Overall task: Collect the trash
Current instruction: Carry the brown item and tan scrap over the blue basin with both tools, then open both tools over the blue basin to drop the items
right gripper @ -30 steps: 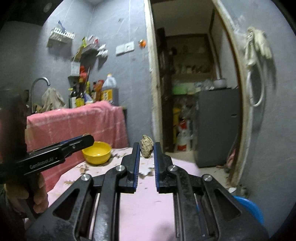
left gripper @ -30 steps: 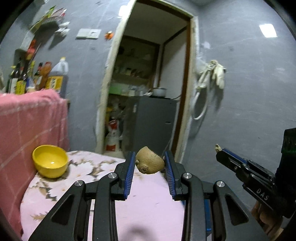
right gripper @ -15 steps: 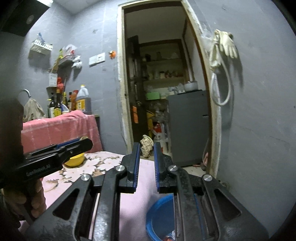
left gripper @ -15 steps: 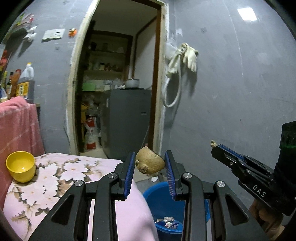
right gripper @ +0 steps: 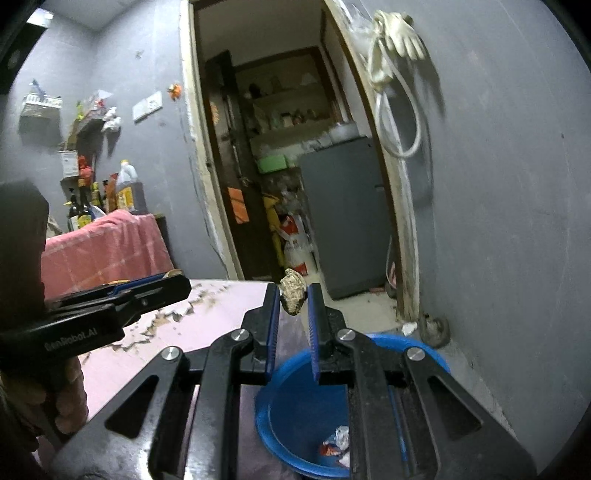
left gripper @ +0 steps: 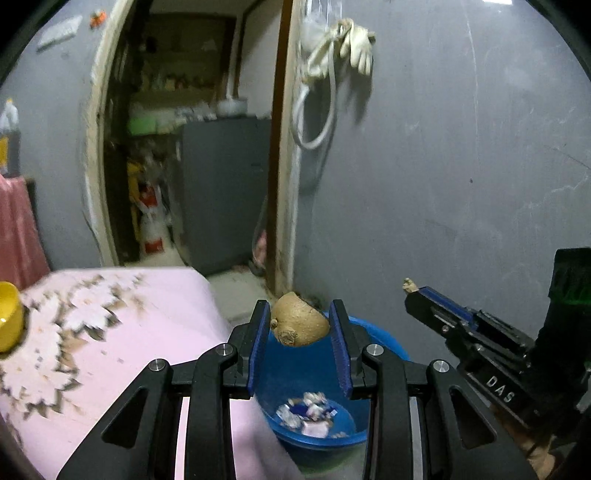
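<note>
Blue ribbed pads (left gripper: 258,343) of the left gripper (left gripper: 299,332) pinch a brown kiwi peel (left gripper: 300,320) between their tips, and the right gripper (right gripper: 293,295) has its own blue pads (right gripper: 274,314) drawn close on a smaller, paler husk-like scrap (right gripper: 292,291). Both pieces of trash sit where they sat a second ago, clamped at the fingertips, and neither pair of jaws has widened or narrowed. What has changed is the ground behind them. A second ago both views looked across the pink floral tablecloth (left gripper: 122,332) towards the yellow bowl (left gripper: 9,321), with the blue bin barely showing; half a second ago its rim came in below the left fingers. Now the blue bin (left gripper: 295,373) lies straight under and beyond both grippers, just beside the table edge, with crumpled wrappers (left gripper: 308,408) at its bottom. The bowl has slid to the far left edge of the left wrist view. The right gripper shows from the left wrist view to the right, its scrap at the tip, and a hand (right gripper: 70,402) grips the left tool's handle. Behind stand the grey wall, the open doorway (right gripper: 280,166) and pale gloves (right gripper: 399,33) hung by it.
</note>
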